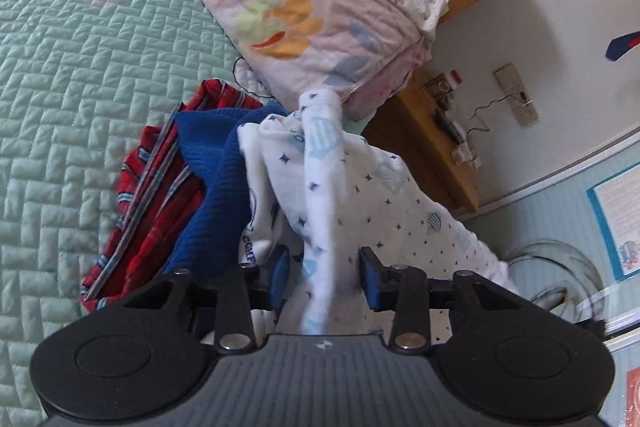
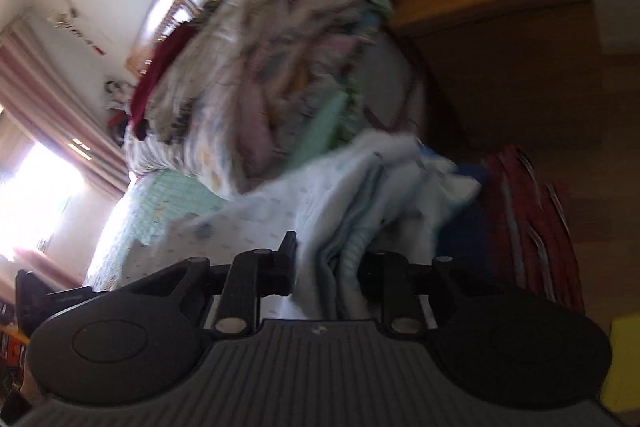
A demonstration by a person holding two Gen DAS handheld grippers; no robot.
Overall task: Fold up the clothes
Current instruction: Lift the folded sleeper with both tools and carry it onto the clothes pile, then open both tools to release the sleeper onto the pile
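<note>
On the green quilt (image 1: 80, 99), a white garment with small stars (image 1: 360, 195) lies against a blue sweater (image 1: 208, 187) and red plaid cloth (image 1: 152, 195). The left gripper (image 1: 324, 275) stands spread, a fold between its 2 pads untouched; the right gripper (image 2: 328, 267) (badly blurred) pinches bunched white fabric.

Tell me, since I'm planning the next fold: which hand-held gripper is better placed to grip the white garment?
Probably left: the white garment hangs between its open pads. The right view is too blurred to judge.
</note>
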